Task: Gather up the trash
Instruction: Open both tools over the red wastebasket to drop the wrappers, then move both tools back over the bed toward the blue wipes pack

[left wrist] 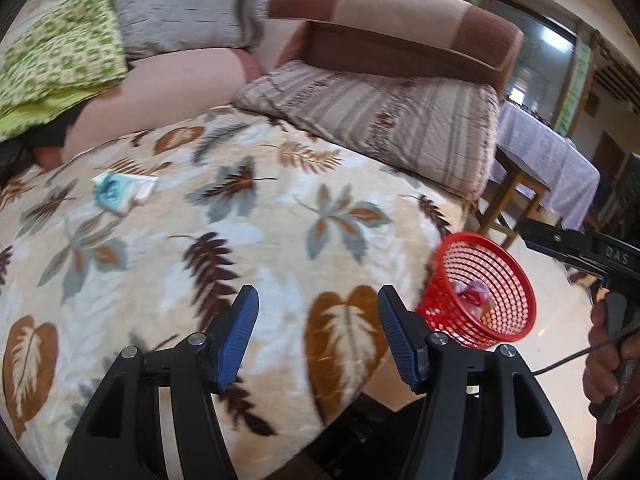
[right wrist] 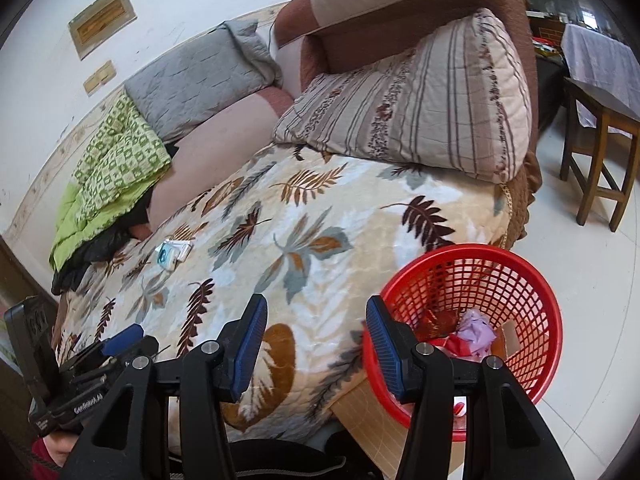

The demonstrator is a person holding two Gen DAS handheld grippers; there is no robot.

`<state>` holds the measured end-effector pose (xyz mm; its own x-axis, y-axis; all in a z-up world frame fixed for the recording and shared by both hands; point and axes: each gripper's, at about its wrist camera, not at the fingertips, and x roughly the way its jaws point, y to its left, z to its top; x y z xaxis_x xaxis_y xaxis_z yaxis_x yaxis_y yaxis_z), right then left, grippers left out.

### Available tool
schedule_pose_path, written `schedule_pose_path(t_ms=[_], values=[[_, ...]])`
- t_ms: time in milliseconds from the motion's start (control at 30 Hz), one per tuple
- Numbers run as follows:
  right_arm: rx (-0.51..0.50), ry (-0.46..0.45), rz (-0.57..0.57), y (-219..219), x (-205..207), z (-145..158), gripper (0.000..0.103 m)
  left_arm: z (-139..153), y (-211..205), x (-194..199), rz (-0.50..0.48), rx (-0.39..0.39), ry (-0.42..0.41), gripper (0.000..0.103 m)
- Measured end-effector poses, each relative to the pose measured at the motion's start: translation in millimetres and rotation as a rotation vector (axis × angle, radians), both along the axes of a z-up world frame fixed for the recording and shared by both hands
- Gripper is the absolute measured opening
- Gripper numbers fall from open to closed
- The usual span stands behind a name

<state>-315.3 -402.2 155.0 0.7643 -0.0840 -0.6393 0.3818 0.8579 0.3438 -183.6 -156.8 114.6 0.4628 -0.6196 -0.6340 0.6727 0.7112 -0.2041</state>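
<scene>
A small white and teal wrapper (left wrist: pixel 122 192) (right wrist: pixel 173 253) lies on the leaf-patterned blanket (left wrist: pixel 256 232) (right wrist: pixel 320 232), far ahead and to the left of both grippers. A red mesh basket (left wrist: pixel 486 286) (right wrist: pixel 500 280) stands on the floor by the sofa's right front corner, holding crumpled red and lilac trash (right wrist: pixel 474 332). My left gripper (left wrist: pixel 318 336) hovers open over the blanket's front edge with nothing between its blue pads. My right gripper (right wrist: pixel 316 346) is open too, empty, its right finger (right wrist: pixel 384 344) in front of the basket's near rim.
A striped cushion (left wrist: pixel 392 120) (right wrist: pixel 420 108) leans on the sofa arm, a grey cushion (left wrist: pixel 180 12) and a green patterned quilt (left wrist: pixel 60 60) lie farther back. A wooden table with a lilac cloth (left wrist: pixel 548 152) stands on the tiled floor to the right.
</scene>
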Motion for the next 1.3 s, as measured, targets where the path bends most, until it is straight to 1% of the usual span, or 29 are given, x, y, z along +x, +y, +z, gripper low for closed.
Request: schedule_pose_path(t_ms=[167,467,700,933,1200,1267,1300], values=[[-0.029,0.017,0.023,14,8,3,0.056,-3,27,20,0.079,-0.021,0.023,0.062],[-0.083,0.062,0.071,35,35,4,0.056,-18,60,49,0.209,-0.023,0.040,0.062],[-0.106,0.090,0.123,55,61,-1,0.056,-30,77,68,0.281,-0.017,0.052,0.063],[-0.140,0.116,0.190,76,92,-5,0.056,-36,92,83,0.347,-0.016,0.053,0.063],[-0.118,0.131,0.261,95,131,-9,0.056,-36,114,101,0.433,-0.017,0.063,0.067],[-0.109,0.136,0.289,100,143,-11,0.056,-34,121,108,0.470,-0.019,0.068,0.067],[-0.109,0.139,0.304,104,150,-13,0.056,-32,126,115,0.511,-0.020,0.074,0.067]])
